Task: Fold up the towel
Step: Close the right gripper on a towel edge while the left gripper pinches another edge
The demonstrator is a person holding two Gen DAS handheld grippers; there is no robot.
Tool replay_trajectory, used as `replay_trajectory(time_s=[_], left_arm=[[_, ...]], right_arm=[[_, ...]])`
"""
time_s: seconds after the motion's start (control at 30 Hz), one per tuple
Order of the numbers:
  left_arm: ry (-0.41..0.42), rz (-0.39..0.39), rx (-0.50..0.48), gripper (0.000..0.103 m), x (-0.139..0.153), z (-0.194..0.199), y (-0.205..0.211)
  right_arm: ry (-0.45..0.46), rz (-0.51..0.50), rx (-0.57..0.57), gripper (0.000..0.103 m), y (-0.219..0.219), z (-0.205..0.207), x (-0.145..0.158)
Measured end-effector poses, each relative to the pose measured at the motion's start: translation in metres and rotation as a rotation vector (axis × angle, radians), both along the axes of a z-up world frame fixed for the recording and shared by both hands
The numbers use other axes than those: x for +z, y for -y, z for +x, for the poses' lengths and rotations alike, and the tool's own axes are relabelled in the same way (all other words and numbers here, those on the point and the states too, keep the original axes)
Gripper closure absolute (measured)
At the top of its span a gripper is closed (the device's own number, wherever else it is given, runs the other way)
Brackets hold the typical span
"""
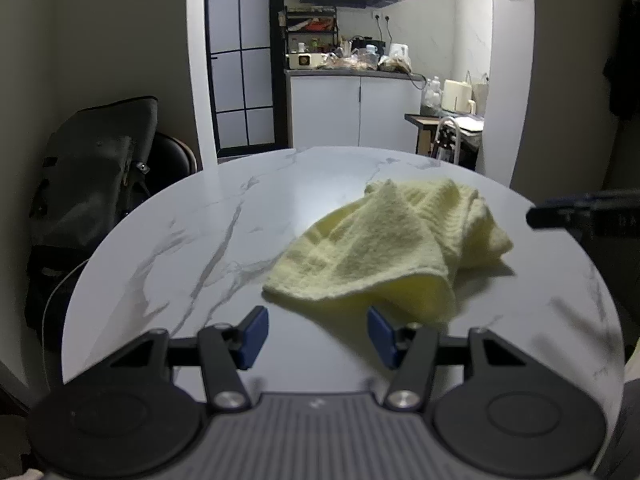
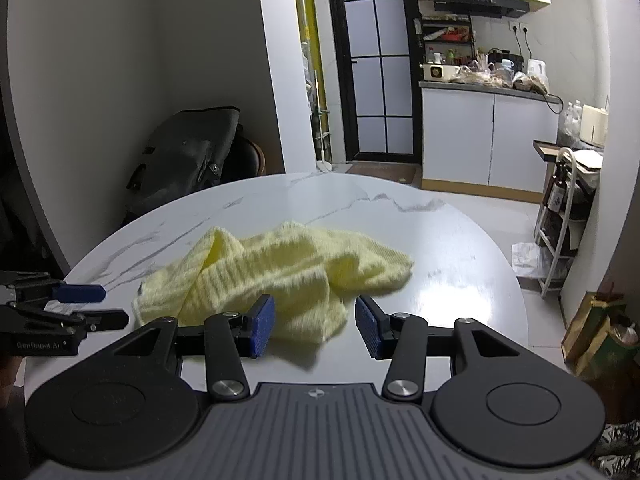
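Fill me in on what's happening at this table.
A person holding a two-finger gripper in each hand is about to fold a crumpled pale yellow knit towel lying on the round white marble-look table. The left gripper and the right gripper both hover open just short of the towel's near edge. Neither grips it, so no fold has been made yet.

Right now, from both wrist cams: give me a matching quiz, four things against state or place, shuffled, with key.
1. crumpled pale yellow towel
2. left gripper
3. round white marble table
4. dark grey bag

A. open, holding nothing
B. beyond the table's far left edge
C. lying bunched, unfolded
D. bearing the towel

Pairs: 1-C, 2-A, 3-D, 4-B
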State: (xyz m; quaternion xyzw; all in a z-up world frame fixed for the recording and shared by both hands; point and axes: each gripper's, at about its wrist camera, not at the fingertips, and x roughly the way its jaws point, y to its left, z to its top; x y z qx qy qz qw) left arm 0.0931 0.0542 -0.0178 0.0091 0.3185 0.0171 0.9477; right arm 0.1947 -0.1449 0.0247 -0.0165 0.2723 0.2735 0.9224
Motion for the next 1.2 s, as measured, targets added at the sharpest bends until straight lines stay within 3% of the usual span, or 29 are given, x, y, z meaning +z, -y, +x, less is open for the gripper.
replay_trajectory(time_s=[0.23,0.3,0.43,0.63,1.0,1.07,1.2], left_arm=[[-0.002,-0.003,0.001,0.059,-0.005,0.014,-0.007],[-0.002,-0.002,0.000,0.059,-0.006,0.017,-0.008],[-0.007,-0.005,0.002,0.059,-0.009,0.021,-0.011],[-0.013,-0.018,-0.007,0.059,-0.013,0.021,-0.015],[-0.005,-0.016,-0.048,0.047,-0.017,0.024,-0.014],[-0.005,-0.011,-0.046,0.045,-0.018,0.025,-0.014],[0.000,-0.010,-0.063,0.033,-0.016,0.029,-0.014]], right_arm=[[-0.002,-0.015,0.018,0.053,-0.014,0.021,0.004],[-0.013,-0.011,0.024,0.054,-0.018,0.028,0.003],[-0.031,-0.027,0.025,0.068,-0.026,0.040,0.000],[-0.062,-0.038,0.010,0.068,-0.035,0.053,-0.004],[-0.113,-0.017,0.007,0.068,-0.043,0.067,-0.016],[-0.114,-0.020,0.010,0.084,-0.043,0.068,-0.017],[-0.090,-0.032,0.019,0.096,-0.043,0.062,-0.015]])
